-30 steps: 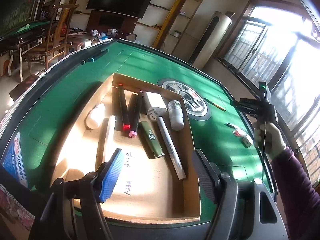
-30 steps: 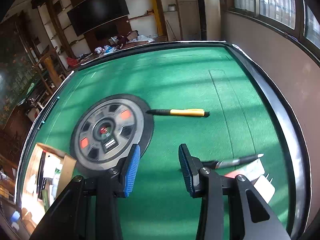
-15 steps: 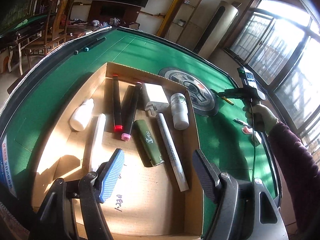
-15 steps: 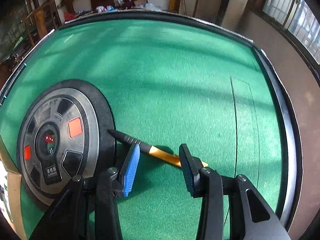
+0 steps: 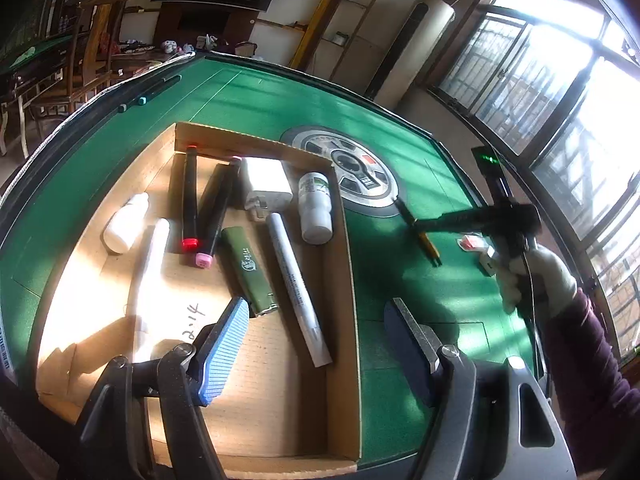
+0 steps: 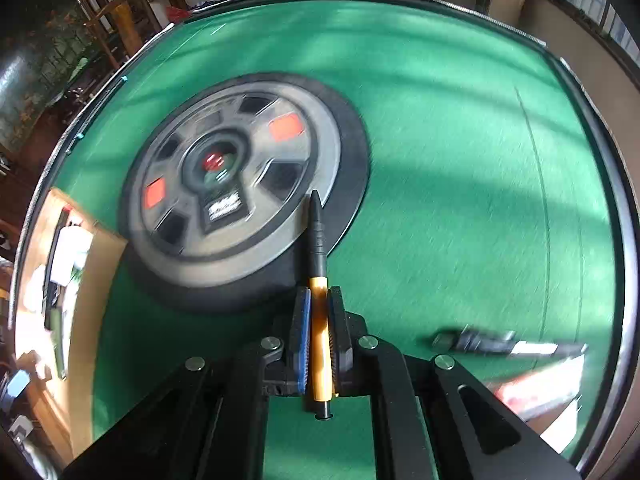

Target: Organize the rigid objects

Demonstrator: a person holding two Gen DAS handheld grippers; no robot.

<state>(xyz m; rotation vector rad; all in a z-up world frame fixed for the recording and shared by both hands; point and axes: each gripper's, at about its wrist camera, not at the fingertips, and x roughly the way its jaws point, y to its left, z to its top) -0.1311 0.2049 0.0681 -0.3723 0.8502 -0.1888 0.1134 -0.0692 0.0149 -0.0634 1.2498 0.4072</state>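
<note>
My right gripper [image 6: 319,300] is shut on a yellow and black pen [image 6: 317,240], its black tip pointing over the round dial [image 6: 236,176]. In the left wrist view the pen [image 5: 424,236] lies just right of the dial [image 5: 352,172], under the right gripper [image 5: 420,226]. My left gripper [image 5: 316,328] is open and empty above the near end of the cardboard box [image 5: 344,264]. The box holds two black markers [image 5: 190,200], a white charger [image 5: 266,184], a white bottle [image 5: 315,208], a green lighter [image 5: 248,268], a silver pen [image 5: 296,284], a small white bottle [image 5: 126,222] and a white stick [image 5: 150,268].
A dark pen [image 6: 476,340] and a red and white item [image 6: 532,392] lie on the green felt to the right. In the left wrist view a red and white piece [image 5: 474,242] sits near the right table edge. Two dark pens [image 5: 150,90] lie at the far left rim.
My right gripper has closed on the yellow and black pen and turned so the pen points along its fingers. My left gripper has shifted a little right over the box.
</note>
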